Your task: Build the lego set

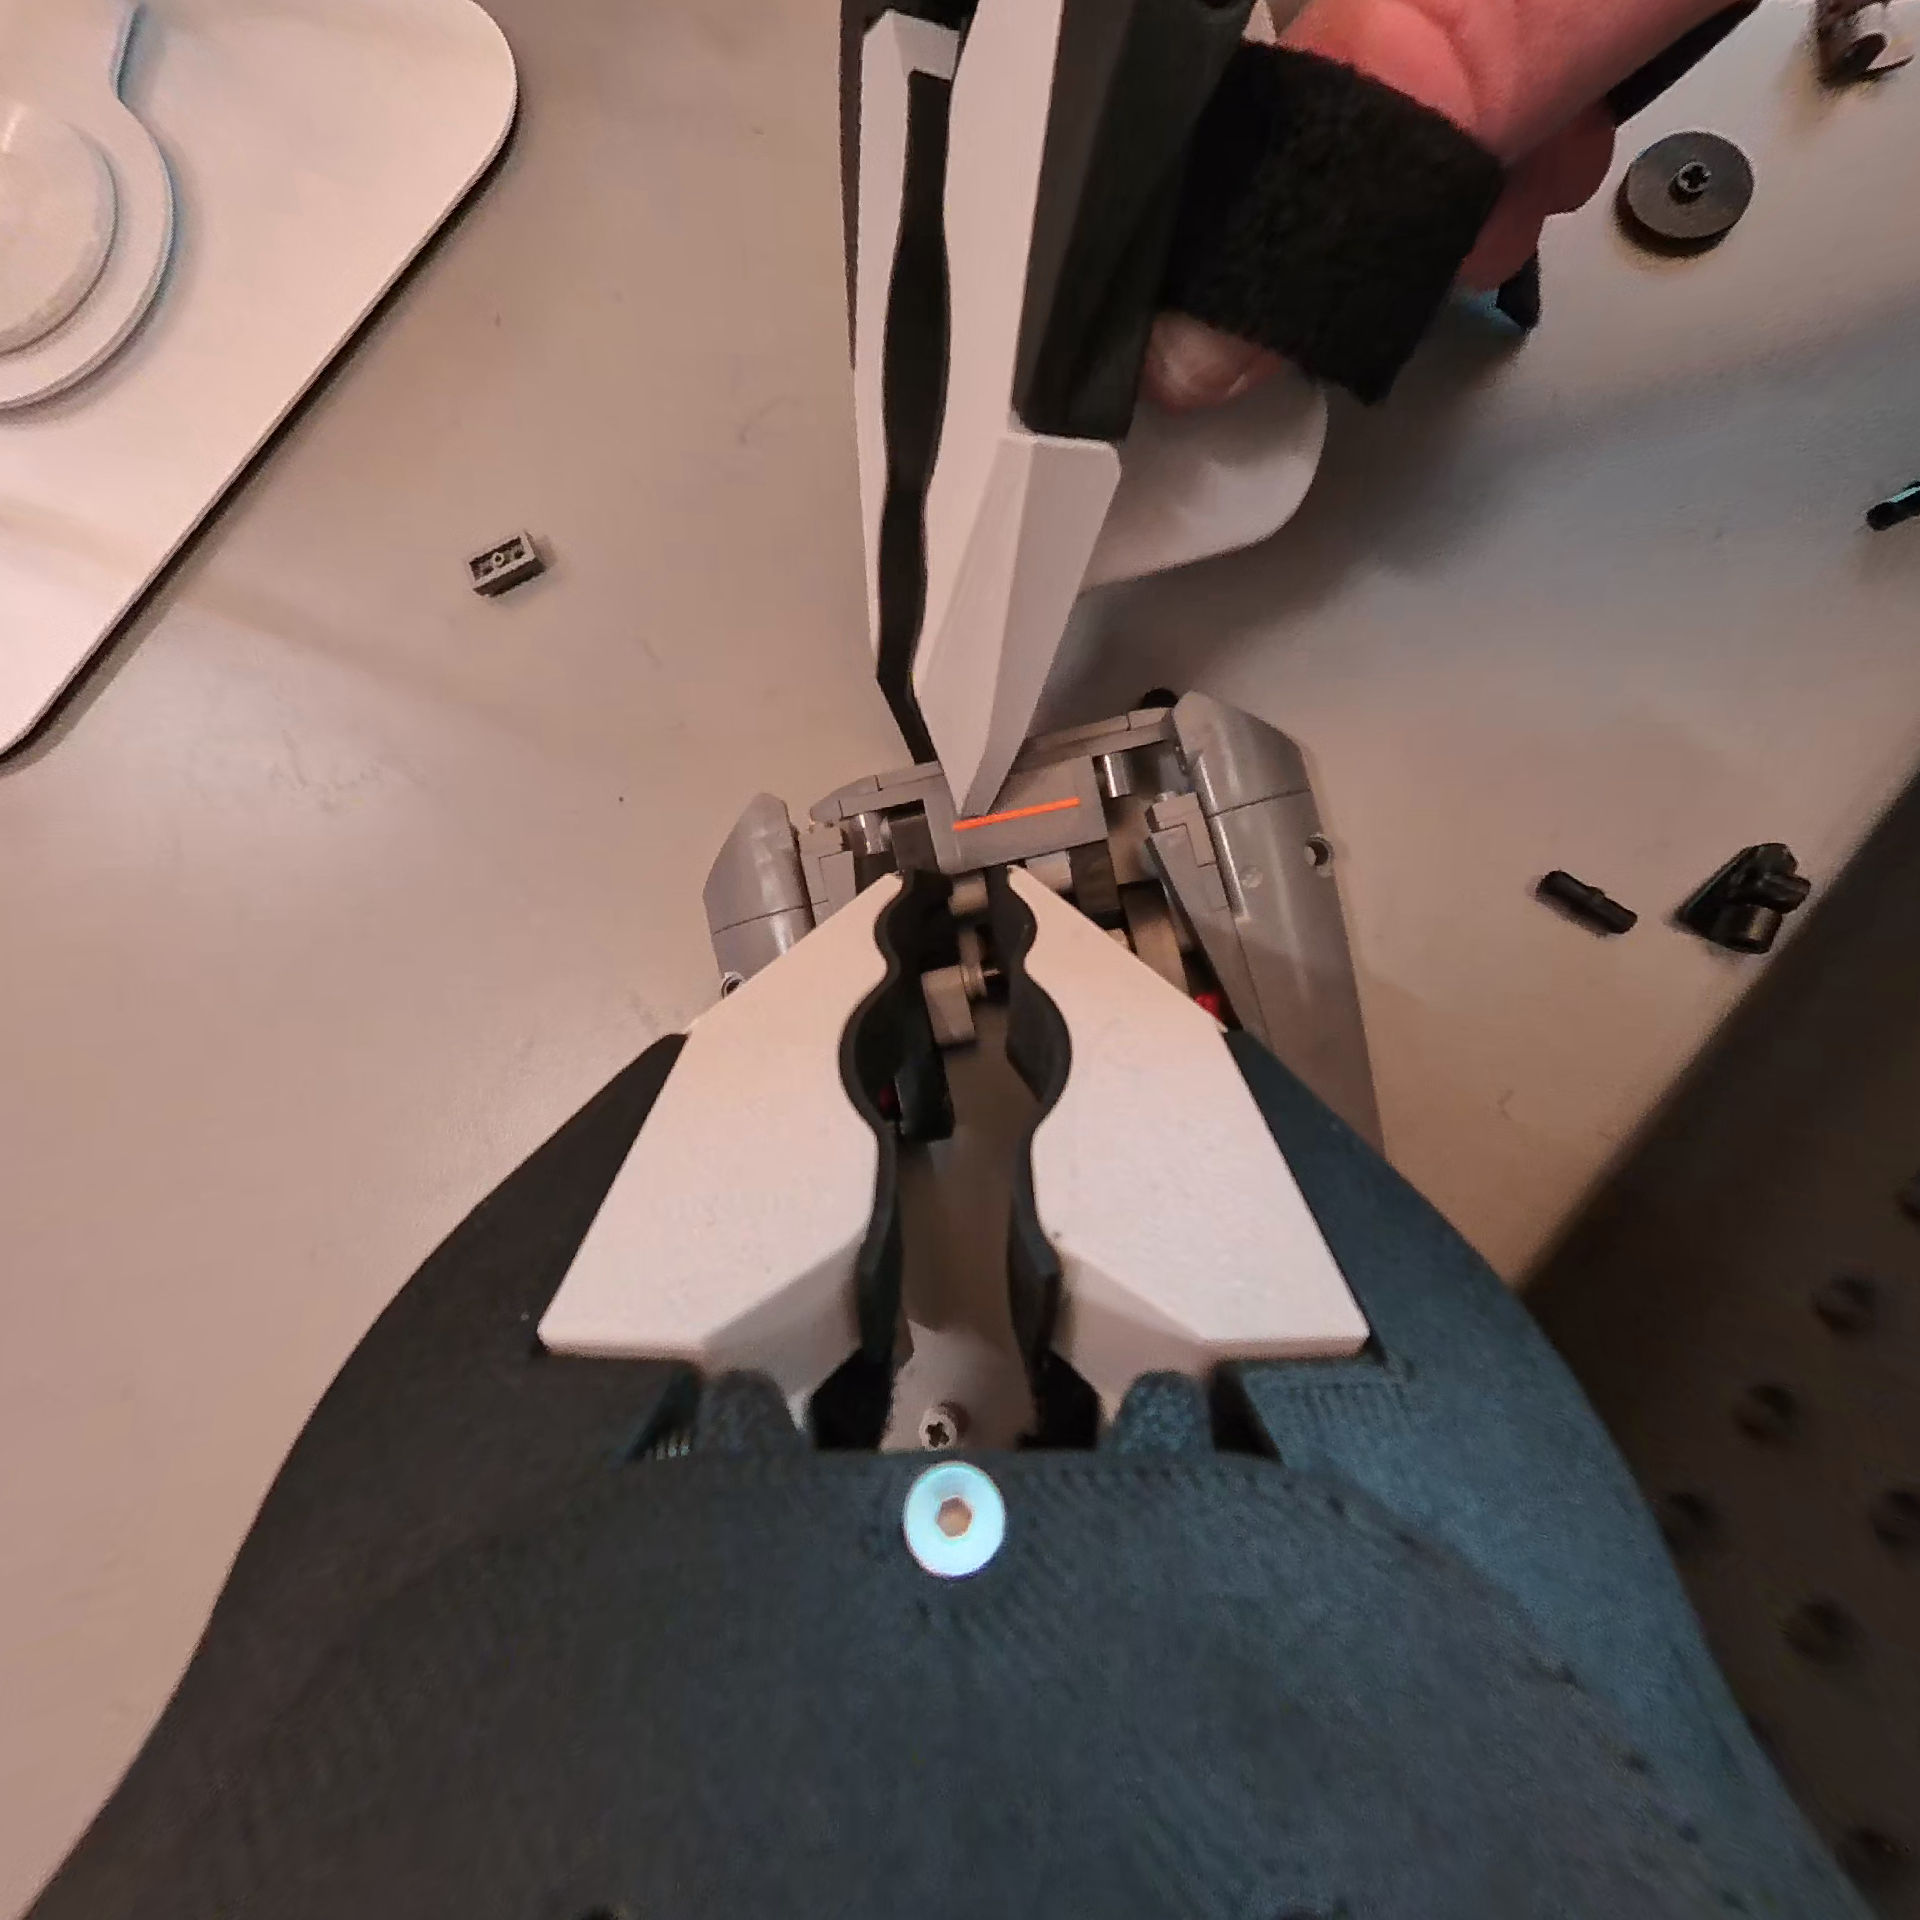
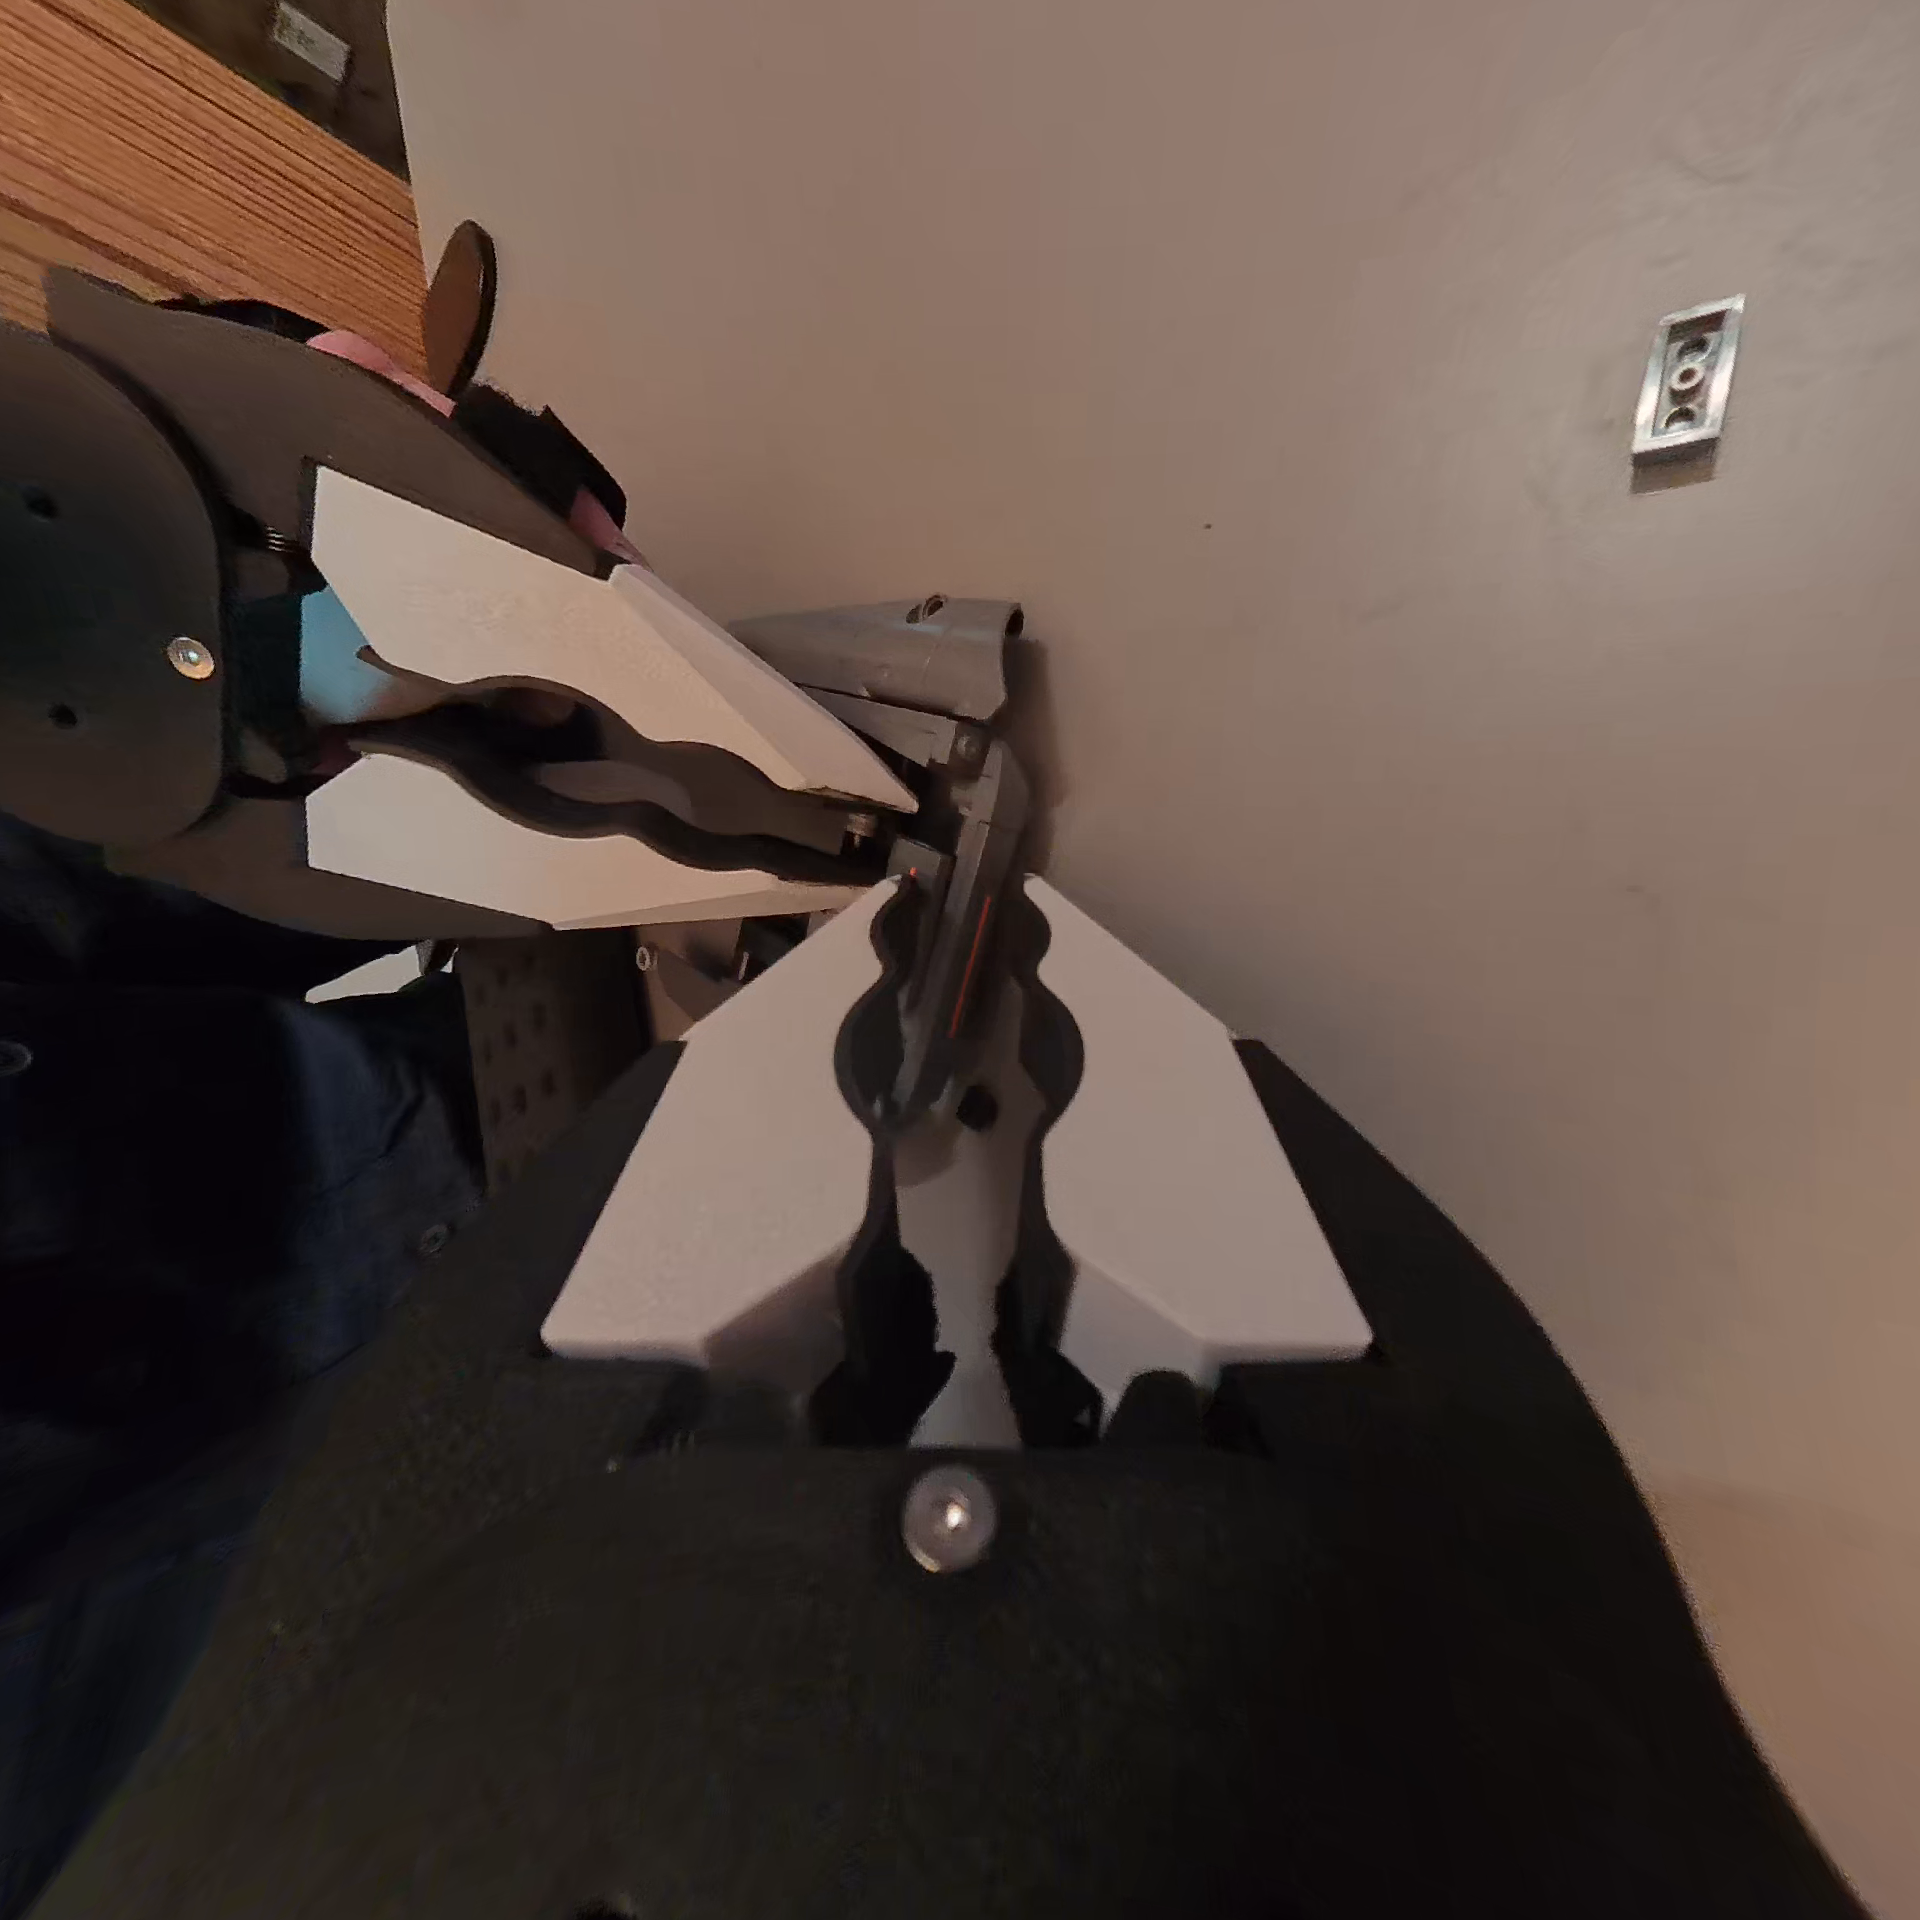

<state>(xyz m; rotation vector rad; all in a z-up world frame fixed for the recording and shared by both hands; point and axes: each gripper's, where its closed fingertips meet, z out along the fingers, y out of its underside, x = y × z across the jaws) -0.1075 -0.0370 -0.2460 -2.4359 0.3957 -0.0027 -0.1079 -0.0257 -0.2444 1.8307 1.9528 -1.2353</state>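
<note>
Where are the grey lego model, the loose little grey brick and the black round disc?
grey lego model [image 1: 1262, 821]: left wrist view, right side panel.
loose grey brick [image 1: 506, 562]: left wrist view, top face.
black round disc [image 1: 1688, 185]: left wrist view, centre.

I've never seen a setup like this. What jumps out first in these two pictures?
Two white-fingered grippers meet on a grey lego model at the centre of the table: the left gripper clamps its near side, while the right gripper grips its piece with the orange stripe. A loose grey brick lies farther left.

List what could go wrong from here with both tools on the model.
1. The left tool grips only a small inner part of the grey brick-built model; a push from the right tool on the dark grey orange-striped piece may pop it apart.
2. The tool tips sit close and could collide.
</note>
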